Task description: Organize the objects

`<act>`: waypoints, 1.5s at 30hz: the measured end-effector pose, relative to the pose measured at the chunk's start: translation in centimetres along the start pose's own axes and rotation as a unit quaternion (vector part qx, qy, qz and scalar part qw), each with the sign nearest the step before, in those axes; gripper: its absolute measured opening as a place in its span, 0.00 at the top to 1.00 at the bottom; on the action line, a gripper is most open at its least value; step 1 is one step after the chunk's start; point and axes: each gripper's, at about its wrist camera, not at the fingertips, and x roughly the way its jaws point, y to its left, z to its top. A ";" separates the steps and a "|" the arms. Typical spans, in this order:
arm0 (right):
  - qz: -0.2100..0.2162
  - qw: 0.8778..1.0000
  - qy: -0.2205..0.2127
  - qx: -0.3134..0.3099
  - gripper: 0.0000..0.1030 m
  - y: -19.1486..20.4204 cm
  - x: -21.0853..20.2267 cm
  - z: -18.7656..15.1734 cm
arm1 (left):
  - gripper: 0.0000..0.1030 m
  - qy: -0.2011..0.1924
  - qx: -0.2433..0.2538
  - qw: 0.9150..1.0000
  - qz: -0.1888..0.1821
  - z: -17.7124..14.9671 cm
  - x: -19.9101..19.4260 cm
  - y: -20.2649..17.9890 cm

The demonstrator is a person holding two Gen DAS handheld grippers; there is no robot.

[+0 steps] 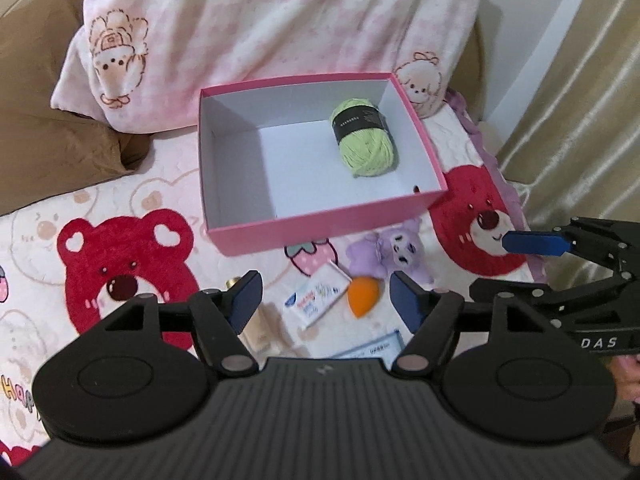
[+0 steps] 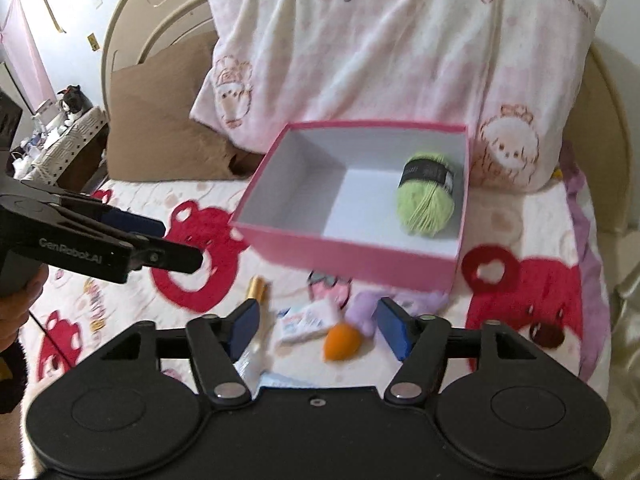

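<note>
A pink box (image 1: 320,224) (image 2: 348,254) stands open on the bed with a green yarn ball (image 1: 366,138) (image 2: 428,196) inside. In front of it lie a purple plush (image 1: 394,250) (image 2: 360,308), an orange sponge (image 1: 363,294) (image 2: 340,342), a small white packet (image 1: 316,298) (image 2: 306,320), a bottle with a gold cap (image 2: 256,300) (image 1: 260,328) and a paper card (image 1: 368,348). My left gripper (image 1: 326,300) is open and empty above these items. My right gripper (image 2: 316,326) is open and empty above them too. Each gripper shows in the other's view, the right (image 1: 536,242) and the left (image 2: 160,240).
A pink patterned pillow (image 1: 260,20) (image 2: 380,48) leans behind the box, with a brown pillow (image 1: 52,128) (image 2: 160,128) to its left. The bedspread (image 1: 120,272) has red bear prints. A curtain (image 1: 580,100) hangs to the right. A cluttered side table (image 2: 60,136) stands far left.
</note>
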 end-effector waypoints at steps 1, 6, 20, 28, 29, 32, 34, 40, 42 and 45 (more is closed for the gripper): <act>0.005 1.000 0.006 0.003 0.30 0.2 -0.3 -0.4 | 0.31 -0.001 0.003 1.000 -0.001 -0.4 -0.3 -0.1; 0.013 1.000 0.024 0.003 0.28 1.5 -1.2 -2.7 | 0.29 -0.004 0.004 1.000 -0.015 -3.0 -1.4 -0.4; 0.039 0.996 0.070 0.035 0.25 1.9 1.6 -8.2 | 0.27 0.020 -0.022 0.999 -0.036 -10.1 2.7 0.2; 0.038 0.994 0.081 0.056 0.25 1.7 5.9 -10.6 | 0.28 0.030 -0.047 0.998 -0.041 -12.2 6.4 0.4; 0.039 0.994 0.081 0.055 0.26 1.6 6.3 -10.9 | 0.29 0.032 -0.050 0.997 -0.040 -12.5 6.9 0.5; 0.030 0.996 0.070 0.044 0.26 1.2 7.3 -11.7 | 0.30 0.033 -0.060 0.997 -0.040 -13.4 8.2 0.7; 0.021 0.997 0.064 0.037 0.26 0.6 8.0 -12.3 | 0.30 0.034 -0.073 0.996 -0.039 -14.0 9.1 1.0; -0.007 0.998 0.057 0.026 0.30 -0.7 10.1 -14.0 | 0.36 0.045 -0.120 0.992 -0.010 -15.7 11.4 1.5; -0.013 0.997 0.064 0.030 0.37 -1.2 10.8 -14.5 | 0.36 0.057 -0.113 0.992 0.005 -16.0 11.9 0.9; -0.009 0.997 0.057 0.045 0.48 -1.8 11.1 -15.1 | 0.36 0.050 -0.102 0.993 0.018 -16.4 12.6 0.2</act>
